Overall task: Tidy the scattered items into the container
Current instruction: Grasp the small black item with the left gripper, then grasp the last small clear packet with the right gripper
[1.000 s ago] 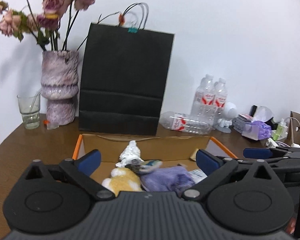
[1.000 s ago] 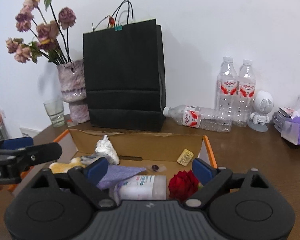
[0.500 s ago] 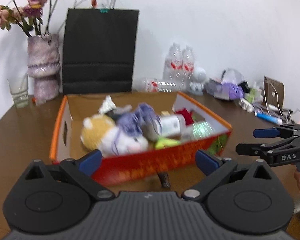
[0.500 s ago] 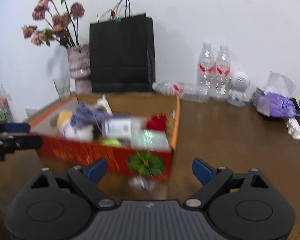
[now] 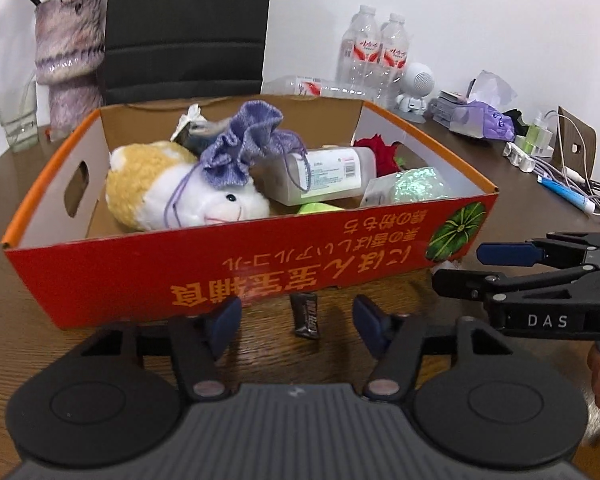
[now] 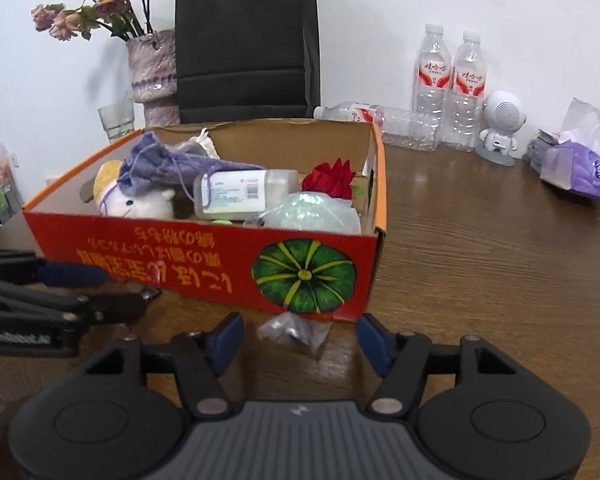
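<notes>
Two small items left near the box (image 5: 260,276): dark bar (image 5: 306,316) between left gripper (image 5: 296,326) jaws, clear packet (image 6: 294,330) between right gripper (image 6: 300,342) jaws. Both are closing, nothing pinched yet. Light, crinkly, slippery wrappers judged; best gripped mid-body.

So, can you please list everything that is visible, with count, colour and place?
box: one, red and orange, table centre
plush toy: one, yellow-white, in box
pouch: one, purple, on the plush
plastic bottle: one, clear, in box
rose: one, red, in box
dark wrapper: one, table, before box
clear packet: one, table, before box
water bottles: three, clear, behind
bag: one, black, behind
vase: one, purple, dried flowers
glass: one, beside vase
left gripper: fingers closing around wrapper, not touching
right gripper: fingers closing around packet, not touching
</notes>
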Demonstrator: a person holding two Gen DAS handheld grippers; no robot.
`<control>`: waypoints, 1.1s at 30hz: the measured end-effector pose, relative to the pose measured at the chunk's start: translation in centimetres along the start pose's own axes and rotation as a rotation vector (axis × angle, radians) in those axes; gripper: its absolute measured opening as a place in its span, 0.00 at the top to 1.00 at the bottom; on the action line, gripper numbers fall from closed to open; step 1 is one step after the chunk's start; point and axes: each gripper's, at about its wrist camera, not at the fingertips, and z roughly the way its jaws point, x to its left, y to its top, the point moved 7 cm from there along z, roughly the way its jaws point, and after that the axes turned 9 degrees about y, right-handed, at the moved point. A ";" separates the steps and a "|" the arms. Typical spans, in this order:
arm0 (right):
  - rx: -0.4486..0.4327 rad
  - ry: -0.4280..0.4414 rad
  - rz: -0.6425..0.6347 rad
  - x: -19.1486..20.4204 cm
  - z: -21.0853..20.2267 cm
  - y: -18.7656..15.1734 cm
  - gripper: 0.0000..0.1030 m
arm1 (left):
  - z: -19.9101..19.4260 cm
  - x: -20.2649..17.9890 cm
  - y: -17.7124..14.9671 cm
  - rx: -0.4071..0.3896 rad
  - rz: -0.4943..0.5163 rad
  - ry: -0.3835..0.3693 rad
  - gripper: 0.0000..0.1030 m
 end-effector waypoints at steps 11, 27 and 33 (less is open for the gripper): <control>0.000 -0.016 -0.026 0.8 0.9 -0.8 0.63 | 0.1 -0.5 -0.6 -0.010 0.048 0.036 0.87; -0.054 0.016 -0.106 3.9 -1.7 -1.8 0.93 | -3.5 -1.3 -1.5 -0.102 0.062 -0.045 0.87; -0.086 0.053 -0.078 4.3 -3.0 -1.9 0.93 | -5.2 -1.0 -1.9 -0.143 0.059 -0.060 0.87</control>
